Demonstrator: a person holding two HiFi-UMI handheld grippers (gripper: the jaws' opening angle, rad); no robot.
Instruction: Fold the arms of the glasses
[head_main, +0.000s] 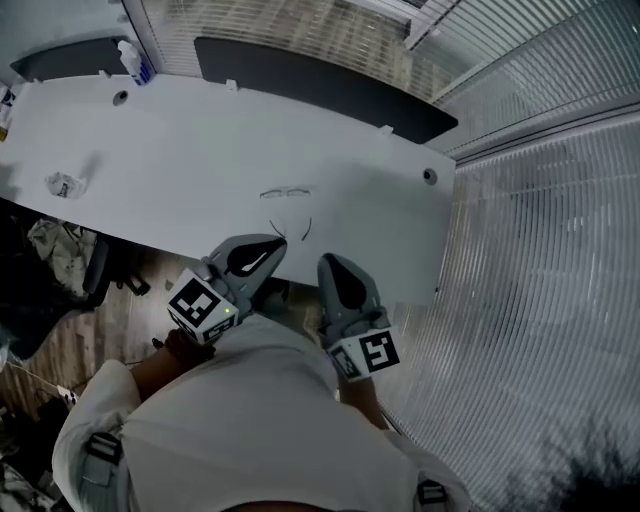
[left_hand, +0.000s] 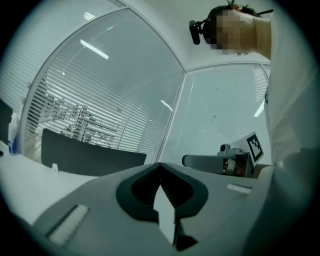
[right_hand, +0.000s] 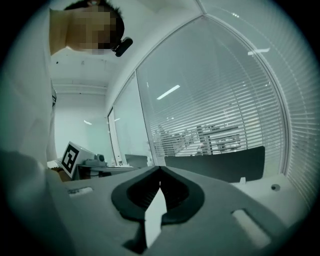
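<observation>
My left gripper (head_main: 272, 248) and my right gripper (head_main: 332, 268) are side by side at the near edge of the white desk (head_main: 180, 150), both pointing out across it, each with its marker cube back towards my body. My left fingers (left_hand: 146, 184) are pressed together at the tips and the dark ribbed pads behind them have nothing between them. My right fingers (right_hand: 176, 192) are the same, closed tip to tip on nothing. The glasses (head_main: 286, 193) lie on the desk just ahead of both grippers, close to the near edge and roughly in the middle of it. They are thin-rimmed, the lenses on the far side, with both arms spread open and reaching back towards me. From above, my left tips sit right by the end of the left arm of the glasses, but I cannot tell whether they touch it; my right tips are a little apart from the other arm. Further off on the desk, a small crumpled scrap (head_main: 64, 185) lies well to the left and a white bottle (head_main: 133, 63) stands at the far left corner. A dark partition panel (head_main: 320, 88) runs along the far edge, and slatted blinds (head_main: 540, 260) on glass walls surround the desk.
</observation>
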